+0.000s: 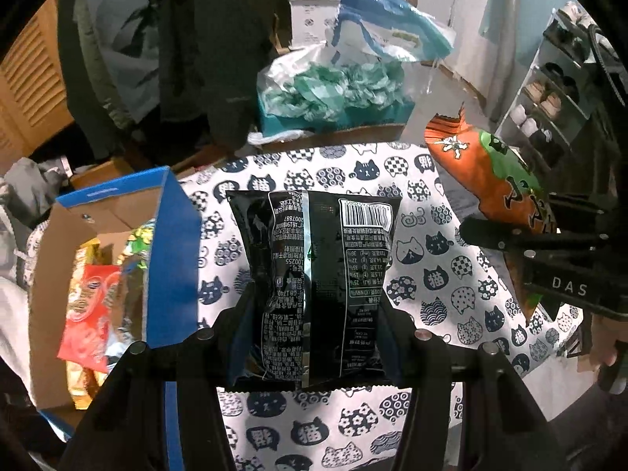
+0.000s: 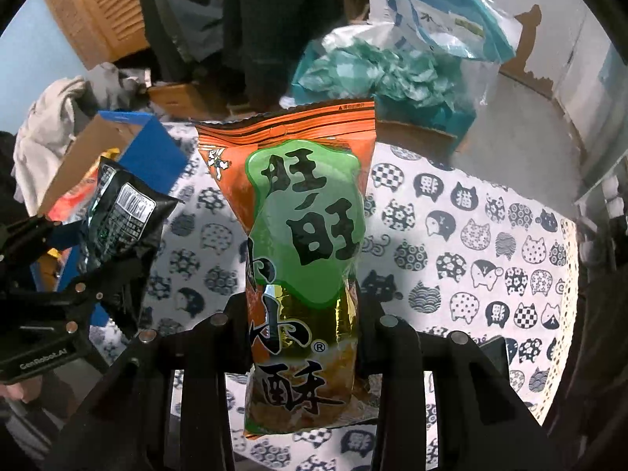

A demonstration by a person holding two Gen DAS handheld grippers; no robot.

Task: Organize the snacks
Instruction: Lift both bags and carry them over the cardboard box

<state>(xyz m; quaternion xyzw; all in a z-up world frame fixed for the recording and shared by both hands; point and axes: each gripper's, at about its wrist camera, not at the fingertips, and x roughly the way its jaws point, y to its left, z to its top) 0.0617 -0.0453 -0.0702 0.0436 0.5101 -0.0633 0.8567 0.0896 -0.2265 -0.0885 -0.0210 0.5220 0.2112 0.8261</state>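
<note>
Fingers (image 1: 245, 314) of the left gripper (image 1: 316, 314) clenched on a black snack bag (image 1: 314, 259), pads pinching its lower half so the film creases inward; back side faces the camera (barcode at upper right, seam down the middle). Bag hangs clear above the cat-print tablecloth (image 1: 431, 274).

Right gripper (image 2: 302, 322) likewise clamped, gripping an orange-and-green snack bag (image 2: 302, 212) around its lower part, front label toward the lens, serrated top edge at 12 o'clock. It too is held above the cloth, not resting on it.

From the left wrist view the orange-and-green bag sits at 2 o'clock, with the right gripper's black frame just below it at 3 o'clock. From the right wrist view the black bag shows at 9 o'clock, tilted.

Blue cardboard box (image 1: 172, 243) stands open at 9 o'clock of the left view, at the cloth's edge; inside it a red snack packet (image 1: 88, 310) and other shiny wrappers (kinds unclear).

Beyond the table at 12 o'clock: a clear plastic bag of teal-and-white stuff (image 1: 333, 90), a blue-and-white pouch (image 1: 388, 27) above it. Shoe rack (image 1: 549, 94) at 2 o'clock. Wooden louvred door (image 1: 35, 90) at 10 o'clock.
</note>
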